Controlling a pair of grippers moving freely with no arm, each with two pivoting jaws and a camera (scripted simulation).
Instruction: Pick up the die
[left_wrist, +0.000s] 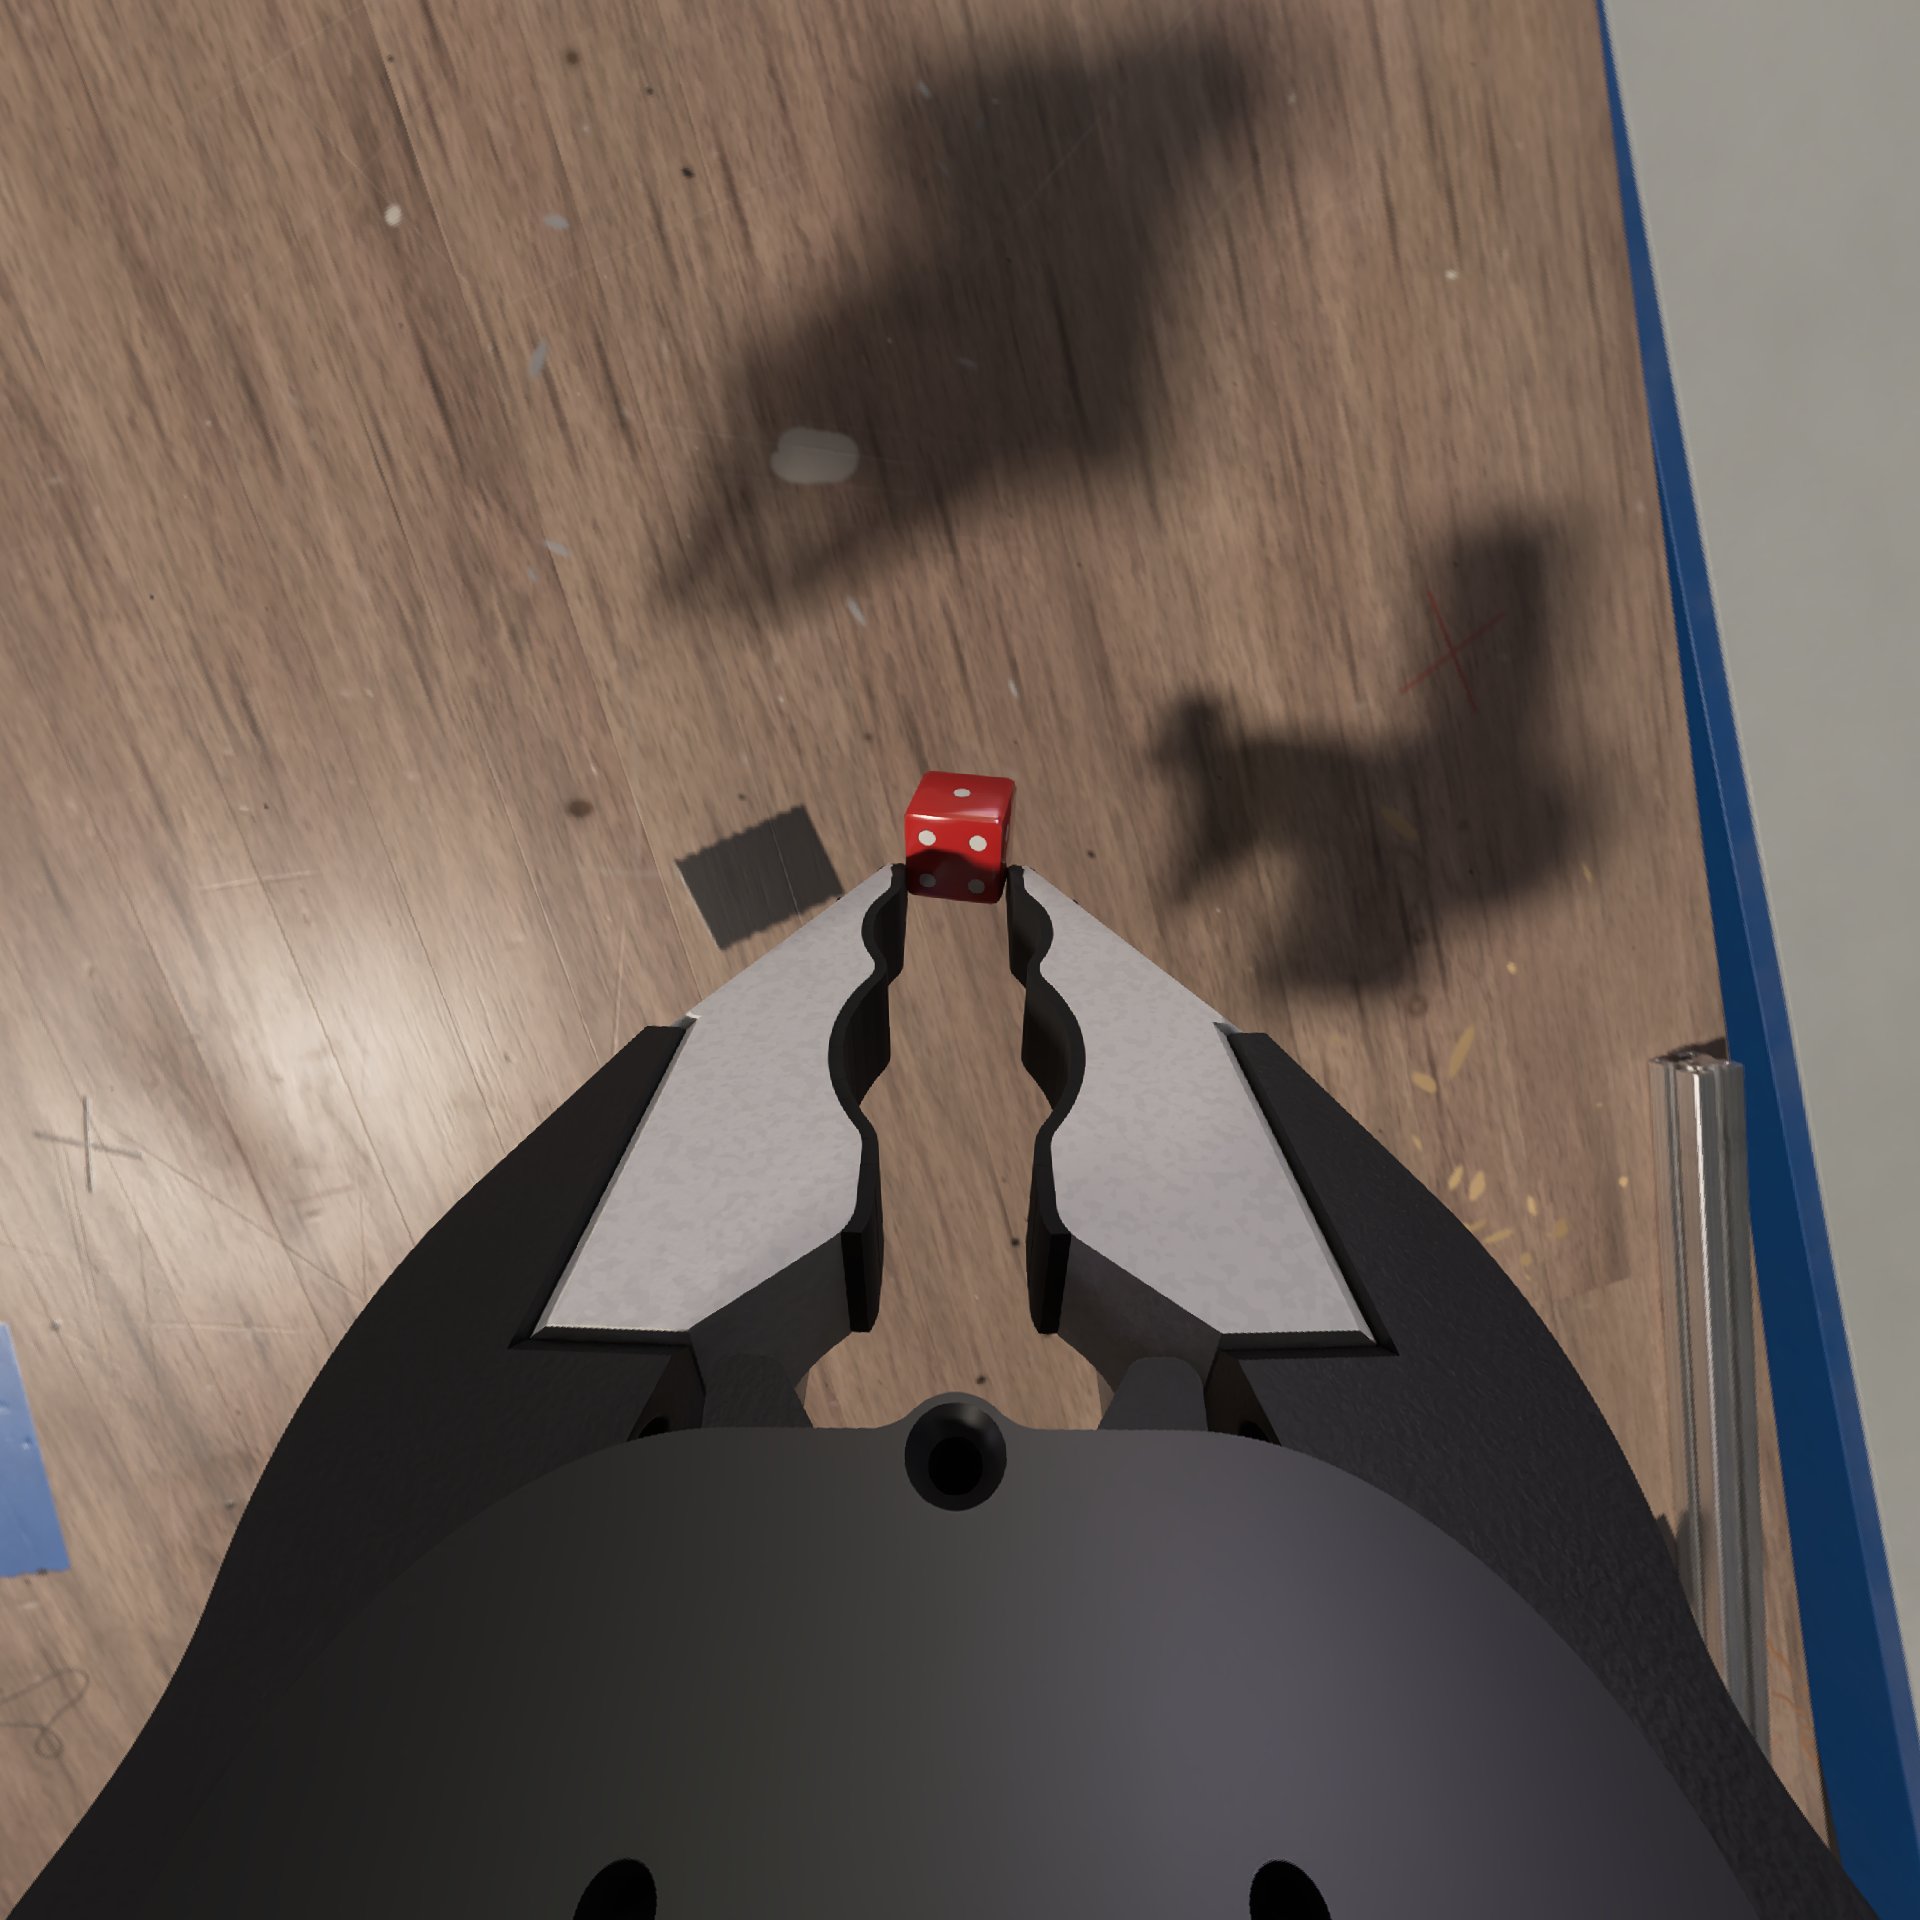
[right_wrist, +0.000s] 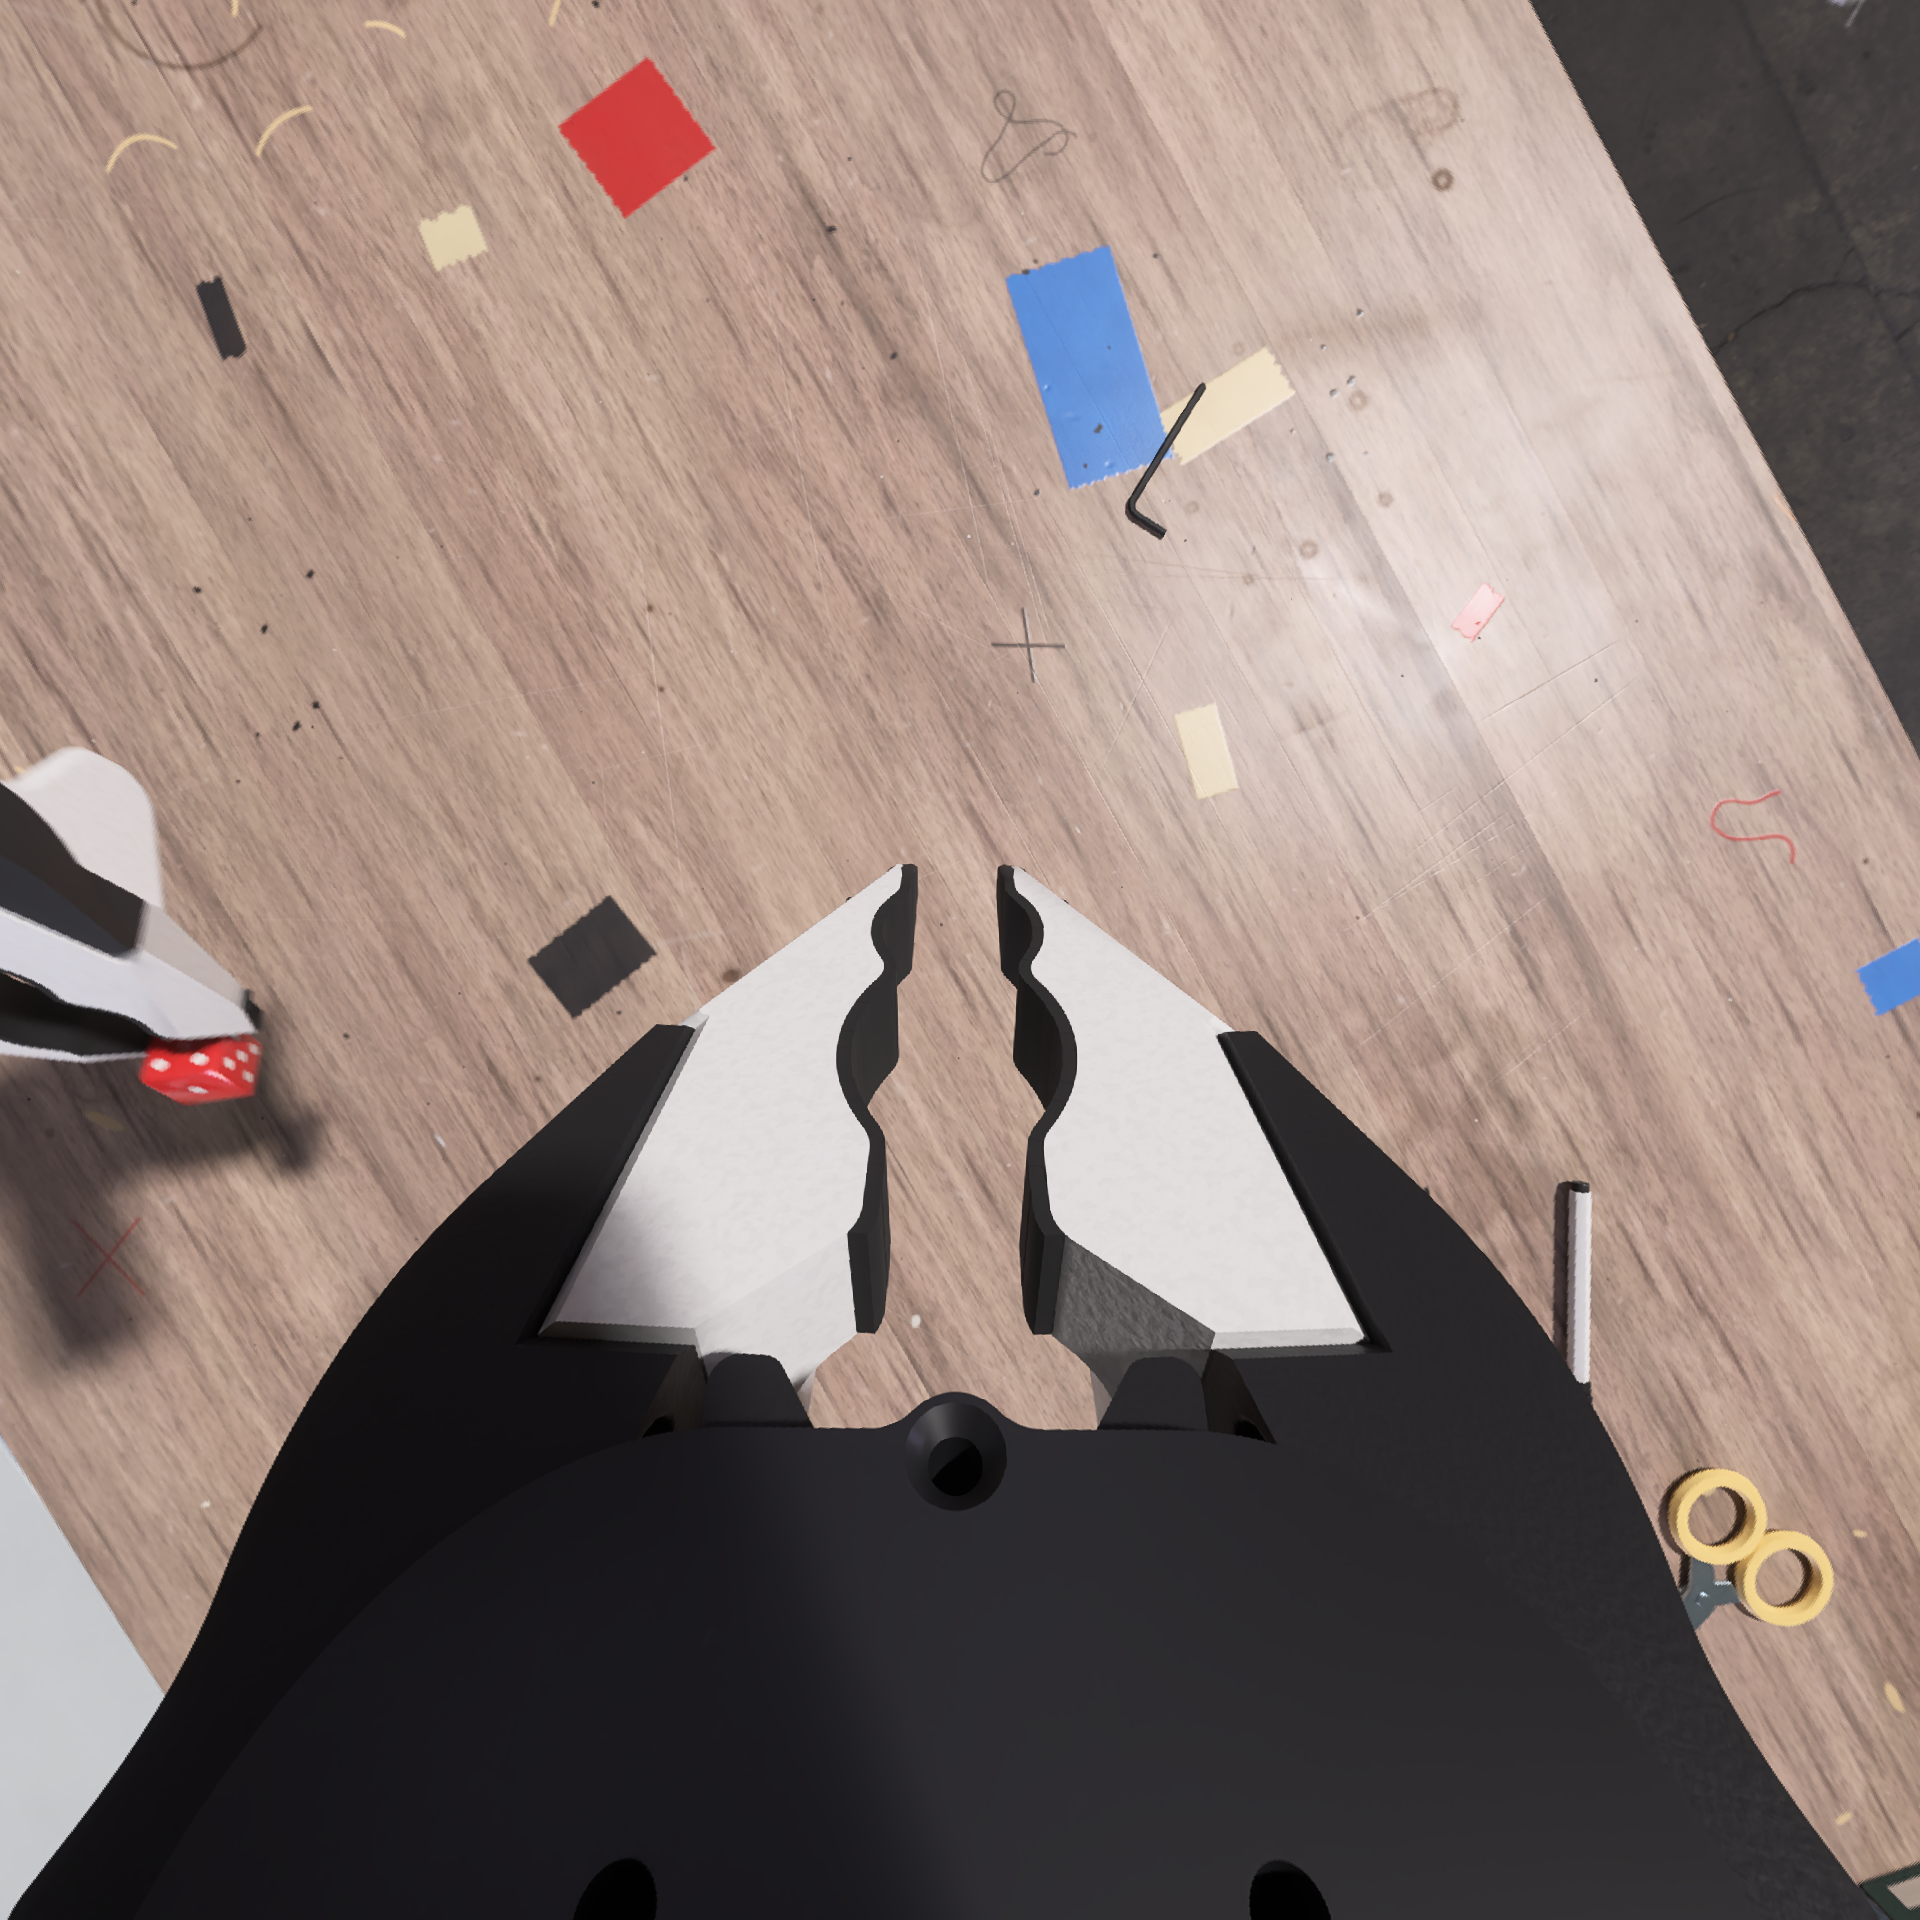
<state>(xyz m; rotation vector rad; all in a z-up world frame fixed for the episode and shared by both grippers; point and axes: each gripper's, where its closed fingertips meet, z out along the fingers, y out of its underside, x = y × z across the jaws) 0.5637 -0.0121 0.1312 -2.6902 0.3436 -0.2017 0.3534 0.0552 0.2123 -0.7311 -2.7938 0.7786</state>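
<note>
The wooden desk carries tape patches, a hex key and scissors. The left hand-held gripper grips the red die at its fingertips, near the desk's blue-trimmed edge, clear of the surface. The right hand-held gripper hangs over bare wood, its fingers slightly parted, holding nothing.

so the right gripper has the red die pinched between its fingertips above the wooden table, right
Not quite: the left gripper has the red die pinched between its fingertips above the wooden table. The left wrist view shows this. In the right wrist view, the right gripper holds nothing, its jaws slightly apart.
</note>
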